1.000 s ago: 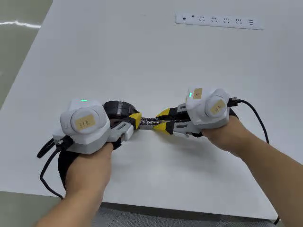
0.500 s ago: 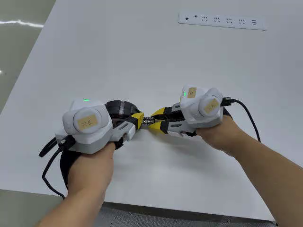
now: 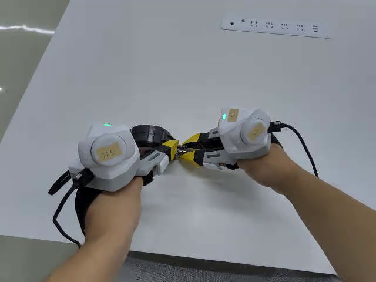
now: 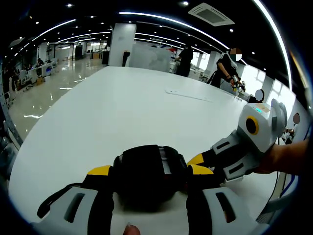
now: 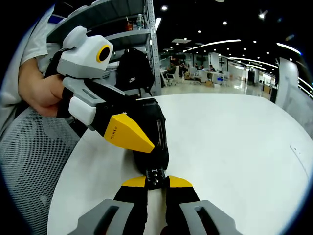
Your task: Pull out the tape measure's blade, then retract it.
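While low, left hand-held gripper (image 4: 150,170) opposite right (image 5: 156,182).

A wide white smooth-topped table (image 3: 176,59) is stretching away from the near edge, with most of its top lying bare. A long white flat power strip (image 3: 275,26) is lying on it at the far right. A black round tape measure (image 3: 150,134) is sitting low over the near part, left of centre; whether it is touching the top is unclear.

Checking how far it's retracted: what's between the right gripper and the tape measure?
Just the blade's metal tip, pinched in the right gripper and sitting right at the tape measure's mouth. The right gripper view shows this best.
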Available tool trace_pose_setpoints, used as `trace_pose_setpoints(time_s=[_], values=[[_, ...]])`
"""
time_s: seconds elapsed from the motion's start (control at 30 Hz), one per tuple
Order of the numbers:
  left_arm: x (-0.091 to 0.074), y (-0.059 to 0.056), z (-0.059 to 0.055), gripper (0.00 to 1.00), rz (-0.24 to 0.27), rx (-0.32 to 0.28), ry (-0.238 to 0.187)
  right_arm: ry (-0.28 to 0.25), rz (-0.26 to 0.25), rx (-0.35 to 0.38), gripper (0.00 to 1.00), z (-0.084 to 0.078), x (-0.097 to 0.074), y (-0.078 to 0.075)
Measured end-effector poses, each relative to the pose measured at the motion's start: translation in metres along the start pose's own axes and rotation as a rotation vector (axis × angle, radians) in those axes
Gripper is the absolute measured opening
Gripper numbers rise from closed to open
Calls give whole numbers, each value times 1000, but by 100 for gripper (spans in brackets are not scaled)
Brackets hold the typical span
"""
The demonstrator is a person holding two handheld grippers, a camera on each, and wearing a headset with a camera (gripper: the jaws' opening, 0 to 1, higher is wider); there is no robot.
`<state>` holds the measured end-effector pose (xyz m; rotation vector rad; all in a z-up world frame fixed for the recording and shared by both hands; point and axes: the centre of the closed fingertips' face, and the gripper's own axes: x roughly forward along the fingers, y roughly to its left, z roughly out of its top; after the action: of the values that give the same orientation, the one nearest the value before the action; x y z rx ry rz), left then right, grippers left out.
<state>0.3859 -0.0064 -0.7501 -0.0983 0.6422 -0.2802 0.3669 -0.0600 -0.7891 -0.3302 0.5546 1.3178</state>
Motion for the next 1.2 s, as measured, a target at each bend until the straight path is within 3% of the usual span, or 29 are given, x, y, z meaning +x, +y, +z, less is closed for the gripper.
trace_pose_setpoints(time_s=[0.73, 0.87, 1.2], values=[[2, 1, -1, 58, -19, -22, -5, -6, -30, 47, 18, 1, -10, -4], [-2, 5, 0, 59, -40, -33, -25, -8, -50, 51, 19, -1, -21, -6], [-18, 7, 5, 62, -94, 34, -52, -12, -113, 95, 25, -11, -48, -5]])
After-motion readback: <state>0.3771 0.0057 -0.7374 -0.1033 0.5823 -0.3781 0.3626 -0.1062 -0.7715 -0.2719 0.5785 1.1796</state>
